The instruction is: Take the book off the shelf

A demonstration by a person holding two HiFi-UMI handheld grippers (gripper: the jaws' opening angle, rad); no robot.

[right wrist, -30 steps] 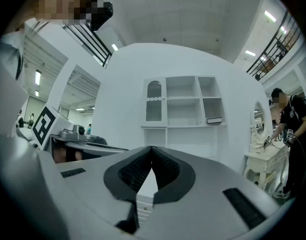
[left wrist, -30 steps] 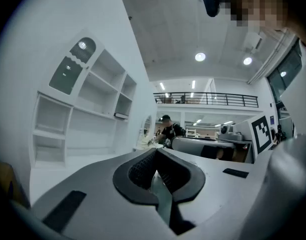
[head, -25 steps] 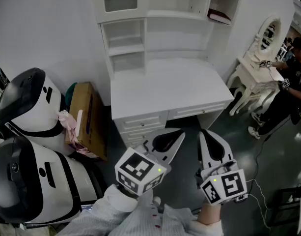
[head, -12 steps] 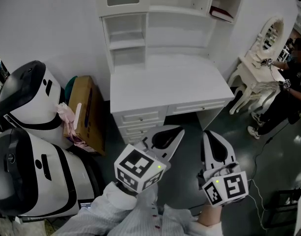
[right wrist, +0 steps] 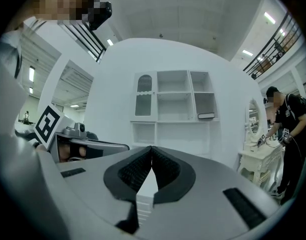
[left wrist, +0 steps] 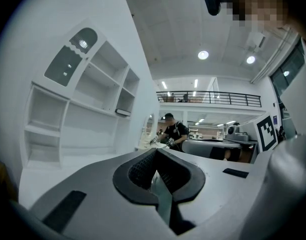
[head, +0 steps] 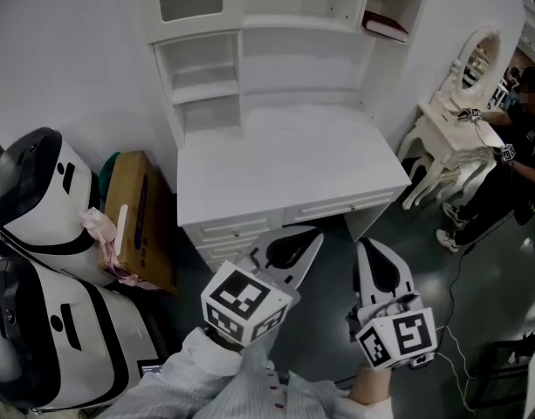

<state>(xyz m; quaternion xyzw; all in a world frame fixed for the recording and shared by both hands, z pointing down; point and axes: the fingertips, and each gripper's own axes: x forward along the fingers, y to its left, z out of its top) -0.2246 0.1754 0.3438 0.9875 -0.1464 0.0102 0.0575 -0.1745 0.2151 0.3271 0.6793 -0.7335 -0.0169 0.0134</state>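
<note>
A dark book (head: 385,26) lies flat in the upper right compartment of the white shelf unit (head: 250,51) that stands on the desk (head: 284,160). It also shows as a small dark slab, the book (left wrist: 124,112) in the left gripper view and the book (right wrist: 206,116) in the right gripper view. My left gripper (head: 312,235) and right gripper (head: 364,245) hang side by side in front of the desk, well short of the shelf. The jaws of the left gripper (left wrist: 155,152) and the right gripper (right wrist: 152,148) meet with nothing between them.
Two white, black-faced machines (head: 36,208) stand at the left, with a cardboard box (head: 132,216) beside the desk. Over at the right, a person (head: 520,138) works at a white vanity table with an oval mirror (head: 450,116). Dark floor lies under the grippers.
The desk and shelf look a little larger and reach further left in the head view. Both grippers stay shut and at the same spot low in the view.
</note>
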